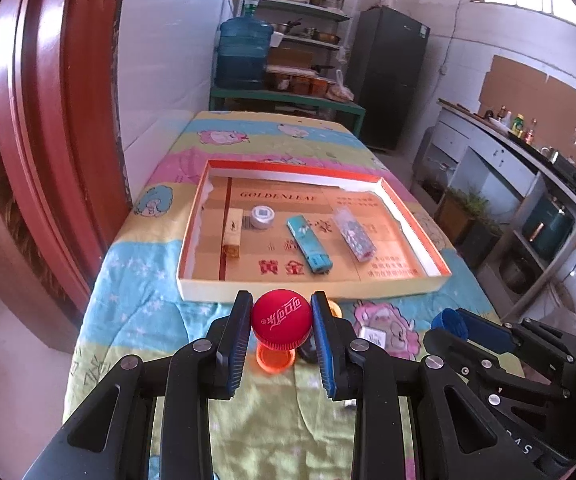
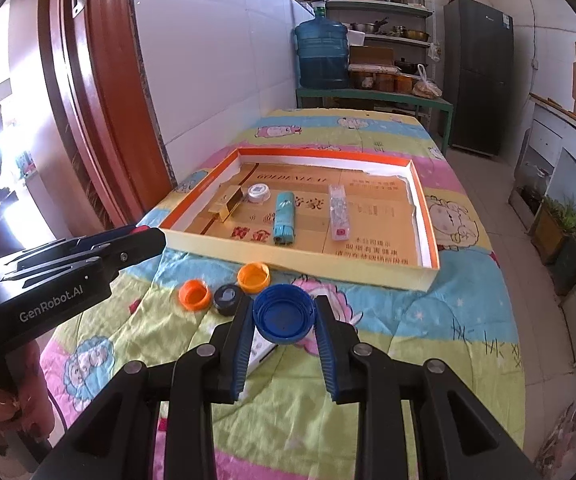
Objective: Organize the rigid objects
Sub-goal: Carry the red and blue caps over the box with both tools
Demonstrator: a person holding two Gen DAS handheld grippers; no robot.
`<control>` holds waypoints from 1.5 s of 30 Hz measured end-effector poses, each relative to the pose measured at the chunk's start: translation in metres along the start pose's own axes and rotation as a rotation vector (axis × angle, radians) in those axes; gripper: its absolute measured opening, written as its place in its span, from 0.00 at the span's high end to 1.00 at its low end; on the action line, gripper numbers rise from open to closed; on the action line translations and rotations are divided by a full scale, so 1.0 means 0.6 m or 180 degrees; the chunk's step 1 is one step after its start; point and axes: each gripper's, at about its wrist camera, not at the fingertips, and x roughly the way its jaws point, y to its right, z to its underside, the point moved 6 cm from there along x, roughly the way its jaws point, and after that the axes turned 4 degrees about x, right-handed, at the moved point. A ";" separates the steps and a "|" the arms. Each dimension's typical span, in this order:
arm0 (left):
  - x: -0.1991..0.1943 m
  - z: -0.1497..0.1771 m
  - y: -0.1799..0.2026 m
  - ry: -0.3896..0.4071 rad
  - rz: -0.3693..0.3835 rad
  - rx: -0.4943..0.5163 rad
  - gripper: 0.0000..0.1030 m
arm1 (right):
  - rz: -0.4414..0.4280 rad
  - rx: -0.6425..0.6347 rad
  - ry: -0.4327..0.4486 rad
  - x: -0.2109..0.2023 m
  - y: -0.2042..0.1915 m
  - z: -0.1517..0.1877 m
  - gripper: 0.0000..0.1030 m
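While left gripper [image 1: 281, 326] clamps red cap [image 1: 281, 322], right gripper [image 2: 283, 318] clamps blue cap [image 2: 283, 317].

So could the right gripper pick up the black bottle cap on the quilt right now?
Probably not yet: the right gripper is shut on a blue plastic bottle cap, so its jaws are occupied. The black bottle cap lies uncovered just beside it.

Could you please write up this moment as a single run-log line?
left claw: shut on red cap | right claw: shut on blue cap | tray: four items inside | quilt: three caps loose
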 end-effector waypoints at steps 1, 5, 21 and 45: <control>0.003 -0.004 0.000 -0.0004 -0.0009 0.0000 0.70 | -0.0008 0.0004 -0.0004 0.004 0.002 -0.006 0.71; 0.018 -0.024 0.002 -0.0015 -0.0024 -0.0012 0.70 | -0.0012 0.0021 -0.0007 0.015 0.011 -0.021 0.71; 0.093 -0.077 -0.001 -0.0125 -0.0024 -0.0072 0.70 | 0.0017 0.0215 -0.0023 0.067 0.074 -0.078 0.71; 0.218 -0.095 -0.015 -0.0404 -0.0154 -0.0032 0.70 | 0.0200 0.0286 -0.0112 0.180 0.150 -0.130 0.71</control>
